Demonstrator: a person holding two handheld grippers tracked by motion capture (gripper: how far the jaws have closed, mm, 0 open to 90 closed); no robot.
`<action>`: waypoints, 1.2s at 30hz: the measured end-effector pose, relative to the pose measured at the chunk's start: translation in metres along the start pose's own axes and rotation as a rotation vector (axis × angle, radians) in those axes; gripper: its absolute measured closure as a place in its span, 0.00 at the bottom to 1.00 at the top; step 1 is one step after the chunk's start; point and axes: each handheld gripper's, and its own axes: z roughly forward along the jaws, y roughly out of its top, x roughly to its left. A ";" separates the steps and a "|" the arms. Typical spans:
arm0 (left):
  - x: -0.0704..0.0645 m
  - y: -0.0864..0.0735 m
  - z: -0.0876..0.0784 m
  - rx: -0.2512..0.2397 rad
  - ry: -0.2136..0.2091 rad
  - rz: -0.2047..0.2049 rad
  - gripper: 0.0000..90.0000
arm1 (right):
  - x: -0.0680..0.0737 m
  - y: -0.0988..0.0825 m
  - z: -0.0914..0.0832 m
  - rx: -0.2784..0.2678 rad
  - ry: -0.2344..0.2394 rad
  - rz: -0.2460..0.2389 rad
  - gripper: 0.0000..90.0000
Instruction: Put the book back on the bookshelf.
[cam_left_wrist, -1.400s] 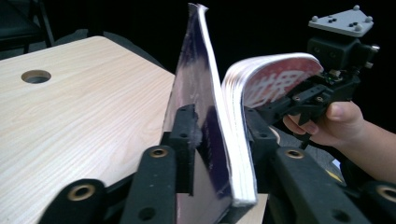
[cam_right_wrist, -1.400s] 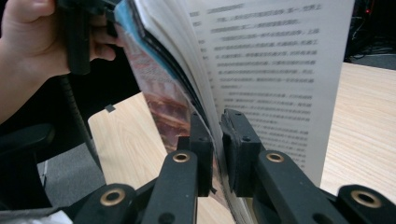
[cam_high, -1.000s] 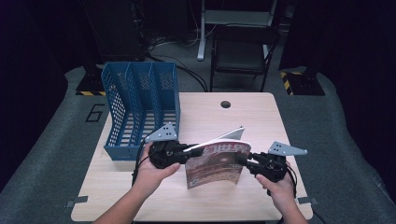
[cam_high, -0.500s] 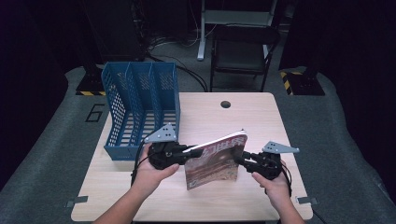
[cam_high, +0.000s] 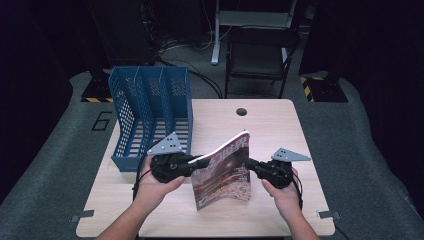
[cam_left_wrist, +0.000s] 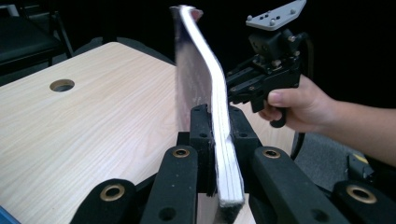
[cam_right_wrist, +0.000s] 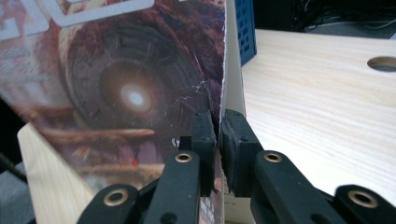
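A magazine (cam_high: 222, 172) with a reddish-brown cover stands on its lower edge on the wooden table (cam_high: 270, 125), held upright between both grippers. My left gripper (cam_high: 200, 162) is shut on its left edge; in the left gripper view the pads clamp the white page block (cam_left_wrist: 224, 154) of the magazine (cam_left_wrist: 205, 84). My right gripper (cam_high: 248, 163) has just been closing, and its pads (cam_right_wrist: 205, 135) now pinch the cover's right edge (cam_right_wrist: 223, 74). The right gripper (cam_left_wrist: 233, 86) and its hand also appear behind the magazine in the left gripper view.
A blue mesh file rack (cam_high: 150, 115) with three slots stands at the table's left rear, close to the left hand. A round cable hole (cam_high: 242, 111) sits near the far edge. A dark chair (cam_high: 260, 55) stands beyond the table.
The right gripper moved in toward the magazine's right edge and its jaws closed on it. The left gripper kept its grip and stayed put.
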 end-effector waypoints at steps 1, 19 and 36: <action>0.000 0.000 -0.002 -0.005 0.007 -0.001 0.93 | 0.001 0.001 0.002 -0.005 -0.002 0.000 0.94; 0.012 -0.011 -0.024 0.002 0.054 0.011 0.93 | 0.019 0.006 0.028 -0.002 -0.021 -0.083 0.92; 0.012 0.004 -0.021 0.074 0.023 -0.042 0.88 | 0.014 0.004 0.021 -0.015 0.037 -0.003 0.82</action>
